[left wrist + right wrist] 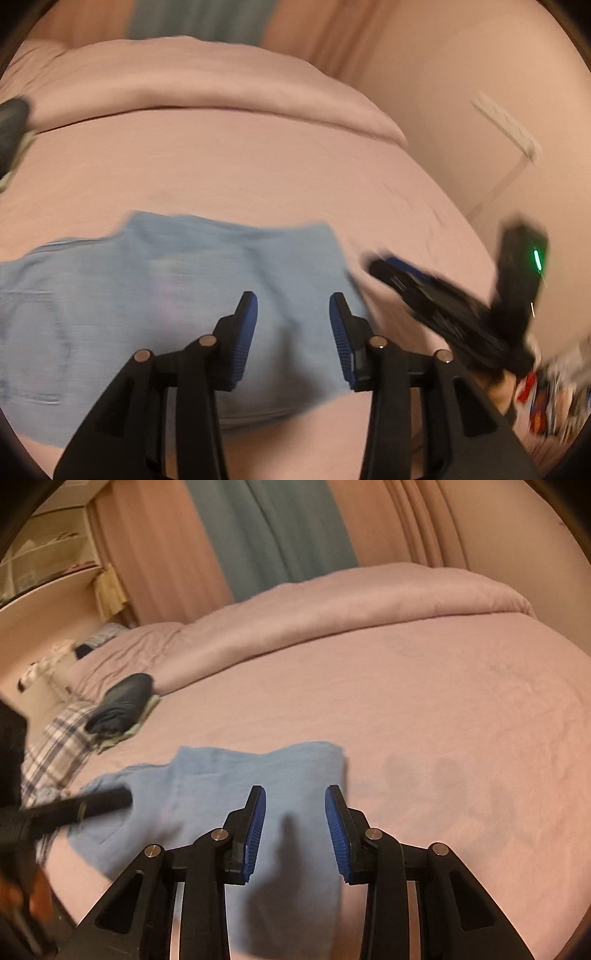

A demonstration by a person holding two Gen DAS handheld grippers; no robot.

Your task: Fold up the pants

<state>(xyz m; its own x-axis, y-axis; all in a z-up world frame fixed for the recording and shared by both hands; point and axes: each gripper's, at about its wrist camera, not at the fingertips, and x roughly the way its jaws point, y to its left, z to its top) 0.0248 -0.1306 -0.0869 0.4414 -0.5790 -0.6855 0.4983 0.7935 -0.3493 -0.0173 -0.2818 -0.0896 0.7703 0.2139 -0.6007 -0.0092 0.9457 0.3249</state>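
Left gripper (293, 299) low centre in its own view, blue-padded fingers (245, 332) spread and holding nothing, above the light blue folded cotton pants (166, 288). Right gripper (295, 794) likewise spread and bare, with the pants' right edge between its fingers (338, 830). Pants flat on the pink-sheeted bed (443, 720), near edge cut off behind the black linkages. Blurred by motion throughout. Farther, mid left in the right view, a dark folded garment (123, 701) on plaid cloth (59, 746); beyond, a rolled pink duvet (351, 605).

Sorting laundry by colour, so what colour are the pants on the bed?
Light blue pants, plain with no pattern, clearest in the right wrist view.
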